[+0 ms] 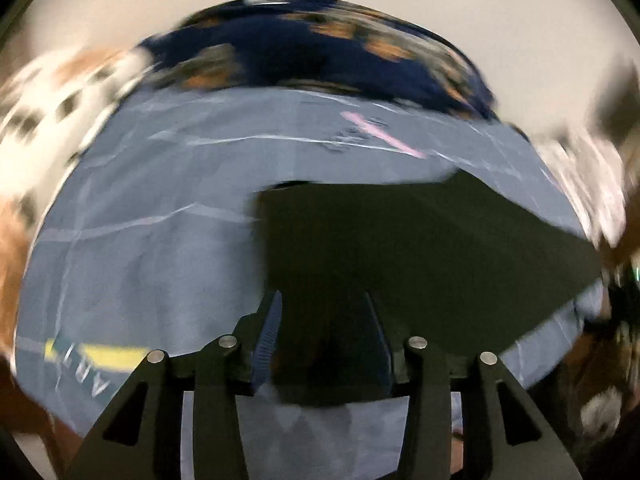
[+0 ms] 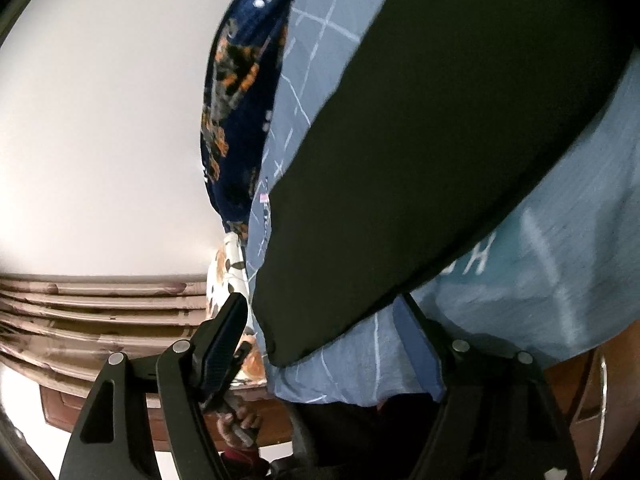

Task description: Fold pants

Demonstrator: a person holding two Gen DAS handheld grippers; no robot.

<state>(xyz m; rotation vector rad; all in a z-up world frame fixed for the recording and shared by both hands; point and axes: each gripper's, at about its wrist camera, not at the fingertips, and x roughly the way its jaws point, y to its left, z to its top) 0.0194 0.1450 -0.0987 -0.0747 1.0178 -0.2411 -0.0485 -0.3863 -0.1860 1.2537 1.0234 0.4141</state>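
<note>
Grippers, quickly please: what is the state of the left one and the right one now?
Left gripper: shut on the black pants.
Right gripper: open, the pants lie between its fingers, not clamped.

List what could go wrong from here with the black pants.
1. The left gripper pinches only an edge of the black pants; that edge may slip out mid-fold.
2. The right gripper stands open around the pants' end, so that end is unsecured and may sag.
3. The blue bedsheet is creased and could bunch under the fold.
</note>
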